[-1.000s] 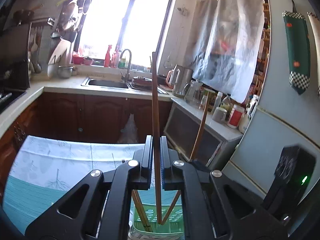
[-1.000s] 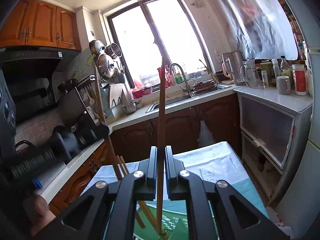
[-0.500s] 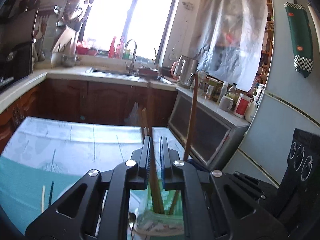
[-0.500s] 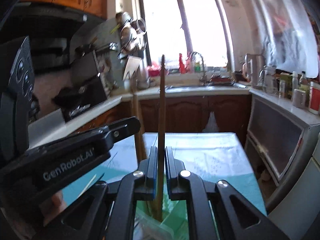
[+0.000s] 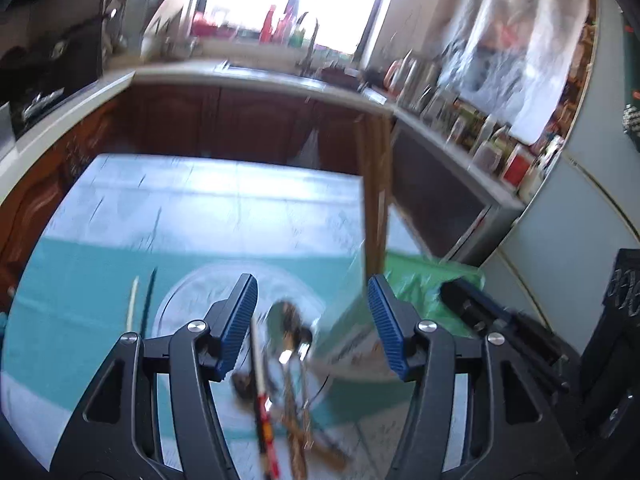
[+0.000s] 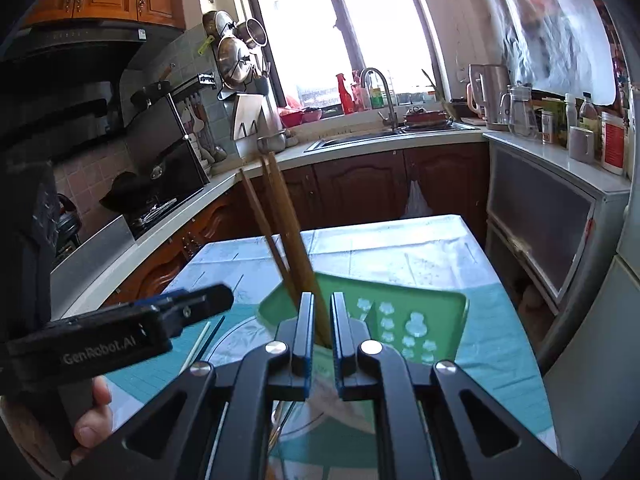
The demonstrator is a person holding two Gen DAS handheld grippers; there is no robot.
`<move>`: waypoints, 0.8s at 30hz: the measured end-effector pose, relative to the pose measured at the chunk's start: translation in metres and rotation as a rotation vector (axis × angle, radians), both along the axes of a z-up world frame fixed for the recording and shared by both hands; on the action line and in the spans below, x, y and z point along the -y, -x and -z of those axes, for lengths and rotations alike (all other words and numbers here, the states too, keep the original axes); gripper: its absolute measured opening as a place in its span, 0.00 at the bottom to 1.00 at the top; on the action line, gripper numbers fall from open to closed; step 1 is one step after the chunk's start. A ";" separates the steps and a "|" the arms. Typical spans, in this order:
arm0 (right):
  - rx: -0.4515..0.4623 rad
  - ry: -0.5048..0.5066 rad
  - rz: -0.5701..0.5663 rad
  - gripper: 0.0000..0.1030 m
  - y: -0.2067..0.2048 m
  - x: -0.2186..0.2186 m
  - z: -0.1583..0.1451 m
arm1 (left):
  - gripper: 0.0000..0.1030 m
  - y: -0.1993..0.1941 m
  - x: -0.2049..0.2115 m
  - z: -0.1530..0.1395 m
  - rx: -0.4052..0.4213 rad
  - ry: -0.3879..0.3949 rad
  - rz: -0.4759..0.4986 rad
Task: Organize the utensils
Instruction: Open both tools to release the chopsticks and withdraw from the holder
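My left gripper (image 5: 312, 322) is wide open and holds nothing; it hangs over a round plate (image 5: 188, 300) that carries a metal spoon (image 5: 286, 322), a red-and-black chopstick (image 5: 262, 396) and other blurred utensils. To its right, wooden chopsticks (image 5: 374, 200) stand in the green utensil holder (image 5: 420, 280). My right gripper (image 6: 322, 320) sits just above that green holder (image 6: 404, 320), jaws nearly together on a leaning wooden chopstick (image 6: 294, 236) whose lower end runs between them. Beside it leans another chopstick (image 6: 262, 224).
A pale chopstick (image 5: 133, 300) and a dark one (image 5: 150, 292) lie loose on the teal tablecloth left of the plate. A hand (image 6: 92, 412) holds the left gripper's body (image 6: 120, 340). Counters, a sink and a fridge surround the table.
My left gripper has opened, let its chopstick go into the holder, and tipped down over the plate. The right gripper's chopstick has swung from upright to leaning left.
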State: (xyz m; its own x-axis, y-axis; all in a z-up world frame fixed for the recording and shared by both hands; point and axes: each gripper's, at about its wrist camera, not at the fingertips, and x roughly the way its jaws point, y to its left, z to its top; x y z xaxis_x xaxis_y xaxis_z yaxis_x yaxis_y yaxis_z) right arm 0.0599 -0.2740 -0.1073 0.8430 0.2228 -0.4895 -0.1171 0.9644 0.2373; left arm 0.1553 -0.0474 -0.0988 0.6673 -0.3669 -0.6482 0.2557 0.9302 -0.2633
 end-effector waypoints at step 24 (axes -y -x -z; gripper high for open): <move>-0.115 0.031 -0.108 0.08 0.060 -0.065 0.005 | 0.73 0.093 -0.087 -0.004 -0.125 -0.170 -0.084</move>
